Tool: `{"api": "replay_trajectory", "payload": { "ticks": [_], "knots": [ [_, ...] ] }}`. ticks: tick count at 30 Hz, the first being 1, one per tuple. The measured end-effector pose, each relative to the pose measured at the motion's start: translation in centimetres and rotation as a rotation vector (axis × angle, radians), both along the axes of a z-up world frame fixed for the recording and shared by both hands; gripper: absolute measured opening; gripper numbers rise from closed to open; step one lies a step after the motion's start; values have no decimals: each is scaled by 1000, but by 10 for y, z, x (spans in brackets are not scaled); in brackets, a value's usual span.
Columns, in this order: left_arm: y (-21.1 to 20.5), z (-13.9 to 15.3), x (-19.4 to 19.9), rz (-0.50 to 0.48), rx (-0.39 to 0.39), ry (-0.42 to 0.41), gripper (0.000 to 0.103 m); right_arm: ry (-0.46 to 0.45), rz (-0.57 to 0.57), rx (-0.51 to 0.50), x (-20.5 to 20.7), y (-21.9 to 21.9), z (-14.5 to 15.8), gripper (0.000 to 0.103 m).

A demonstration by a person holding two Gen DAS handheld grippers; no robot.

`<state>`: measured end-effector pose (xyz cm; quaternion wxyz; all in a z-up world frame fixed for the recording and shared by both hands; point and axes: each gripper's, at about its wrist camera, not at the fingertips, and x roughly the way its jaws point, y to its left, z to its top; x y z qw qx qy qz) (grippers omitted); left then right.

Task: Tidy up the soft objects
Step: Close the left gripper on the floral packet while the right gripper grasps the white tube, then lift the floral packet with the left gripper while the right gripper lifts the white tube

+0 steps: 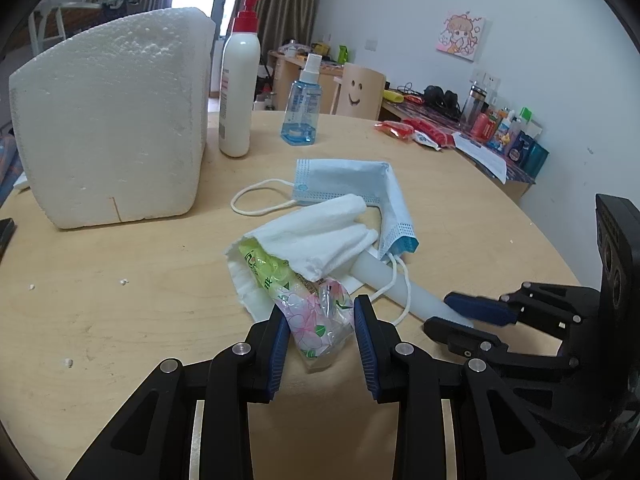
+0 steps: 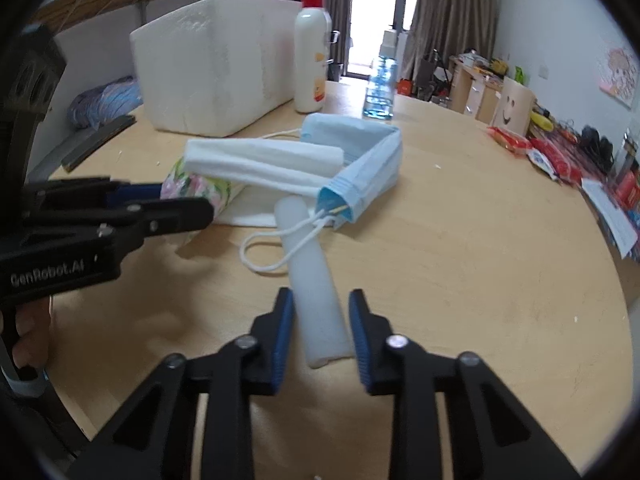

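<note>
A pile of soft things lies mid-table: a blue face mask, a folded white towel, a flowered tissue pack and a white foam stick. My left gripper is open with its jaws either side of the tissue pack's near end. My right gripper is open with its jaws either side of the foam stick's near end.
A white foam box stands at the back left. A red-capped lotion bottle and a blue spray bottle stand behind the pile. Red snack packs lie at the table's far right edge.
</note>
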<state>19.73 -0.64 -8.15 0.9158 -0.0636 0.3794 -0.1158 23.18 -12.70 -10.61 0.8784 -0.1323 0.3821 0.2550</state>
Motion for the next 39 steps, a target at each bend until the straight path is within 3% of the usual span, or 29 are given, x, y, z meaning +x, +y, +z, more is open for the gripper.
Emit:
{"api": "replay_trajectory", "payload": {
  "ticks": [4, 9, 27, 39],
  "knots": [
    [1, 1, -2, -2, -5, -4, 34, 0, 8, -11, 1, 1, 1, 24],
    [2, 6, -7, -3, -6, -26, 34, 57, 18, 104, 6, -11, 6, 21],
    [3, 26, -32, -9, -5, -96, 34, 79, 8, 367, -15, -40, 41, 21],
    [2, 50, -53, -27, 16, -178, 34, -10, -36, 448, -25, -58, 69, 21]
  ]
}}
